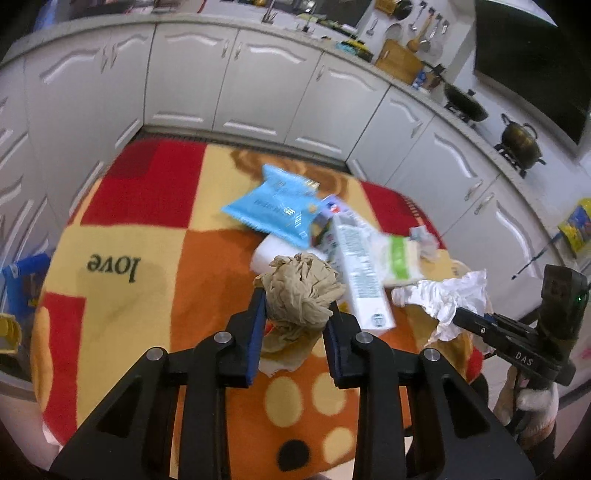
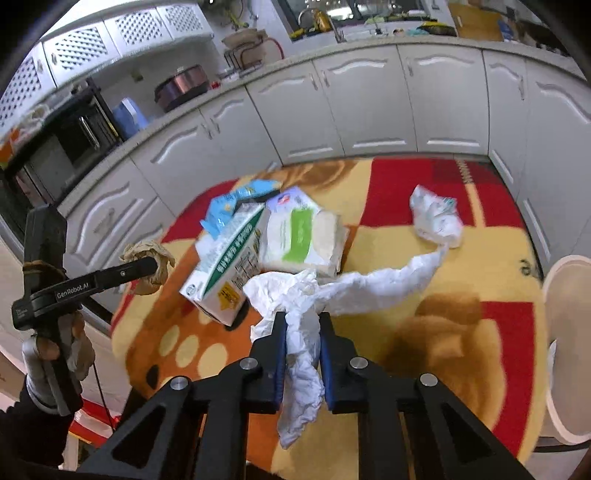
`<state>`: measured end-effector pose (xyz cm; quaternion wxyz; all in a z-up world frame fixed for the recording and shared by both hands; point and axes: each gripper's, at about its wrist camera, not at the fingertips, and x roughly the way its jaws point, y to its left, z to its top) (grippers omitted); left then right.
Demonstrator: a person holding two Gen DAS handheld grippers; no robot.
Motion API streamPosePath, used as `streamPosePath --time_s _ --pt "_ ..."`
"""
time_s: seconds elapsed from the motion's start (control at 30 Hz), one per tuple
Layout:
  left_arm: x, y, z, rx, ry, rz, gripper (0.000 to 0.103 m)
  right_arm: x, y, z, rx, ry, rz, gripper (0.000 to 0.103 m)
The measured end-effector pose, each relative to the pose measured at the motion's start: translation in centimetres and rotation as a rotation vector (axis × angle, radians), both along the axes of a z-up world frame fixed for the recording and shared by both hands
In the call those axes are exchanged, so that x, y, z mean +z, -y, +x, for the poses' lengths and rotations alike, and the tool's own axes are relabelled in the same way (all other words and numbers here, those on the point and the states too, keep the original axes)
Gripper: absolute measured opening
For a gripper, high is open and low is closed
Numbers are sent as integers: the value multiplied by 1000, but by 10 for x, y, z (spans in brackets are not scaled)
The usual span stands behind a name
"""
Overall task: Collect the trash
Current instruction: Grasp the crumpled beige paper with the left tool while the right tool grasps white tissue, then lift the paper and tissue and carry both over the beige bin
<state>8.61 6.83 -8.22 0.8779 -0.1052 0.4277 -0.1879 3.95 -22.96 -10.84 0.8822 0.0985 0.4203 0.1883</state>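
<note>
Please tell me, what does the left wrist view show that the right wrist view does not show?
Only the left wrist view shows the dark pot on the stove, the hanging utensils and the word "love" on the blanket. Only the right wrist view shows the black oven and a white bin. Both show the brown paper ball in the left gripper, the white tissue in the right gripper and the milk carton.
</note>
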Motion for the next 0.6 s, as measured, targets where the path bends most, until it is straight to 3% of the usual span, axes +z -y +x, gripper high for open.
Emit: streamPosePath --time_s 0.23,0.6 --pt "28 28 -10 -61 61 -3 26 30 14 -15 -45 79 21 15" --pt "33 87 -6 -149 81 7 26 44 37 -27 -111 120 13 15"
